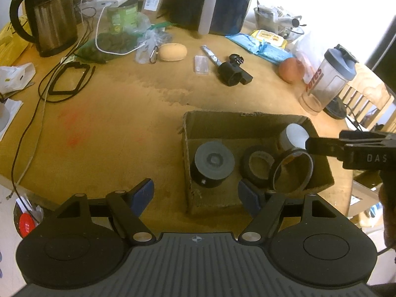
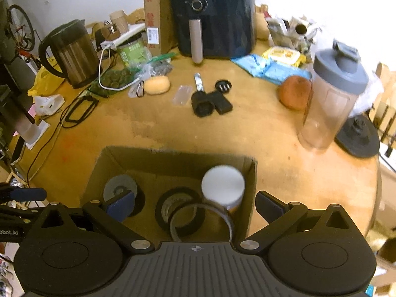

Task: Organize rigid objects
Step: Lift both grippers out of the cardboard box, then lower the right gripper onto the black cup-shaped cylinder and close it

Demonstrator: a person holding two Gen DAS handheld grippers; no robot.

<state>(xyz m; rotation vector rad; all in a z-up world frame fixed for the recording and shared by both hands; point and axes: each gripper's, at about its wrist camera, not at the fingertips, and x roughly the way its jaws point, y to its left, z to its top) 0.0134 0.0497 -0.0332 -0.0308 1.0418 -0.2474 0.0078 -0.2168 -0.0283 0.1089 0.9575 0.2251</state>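
Note:
A cardboard box point(image 1: 247, 126) point(image 2: 173, 157) sits on the wooden table near me. It holds a black spool with a grey top point(image 1: 211, 162) point(image 2: 120, 188), a black tape roll point(image 1: 257, 167) point(image 2: 170, 204), a clear tape ring point(image 1: 293, 170) point(image 2: 203, 219) leaning upright, and a white-lidded jar point(image 1: 295, 136) point(image 2: 222, 185). My left gripper point(image 1: 196, 195) is open and empty at the box's near left corner. My right gripper point(image 2: 194, 206) is open over the box, above the tape ring, touching nothing. It also shows at the right edge of the left wrist view point(image 1: 346, 146).
Farther back lie a black adapter point(image 1: 232, 73) point(image 2: 209, 102), a small clear case point(image 1: 201, 65) point(image 2: 182, 94), a foil tube point(image 1: 210, 54), a yellow sponge point(image 1: 172, 52) point(image 2: 157, 84), an orange point(image 1: 290, 69) point(image 2: 293, 95), a shaker bottle point(image 1: 326, 79) point(image 2: 331, 101), a kettle point(image 1: 49, 14), an air fryer point(image 2: 212, 14) and cables point(image 1: 66, 79).

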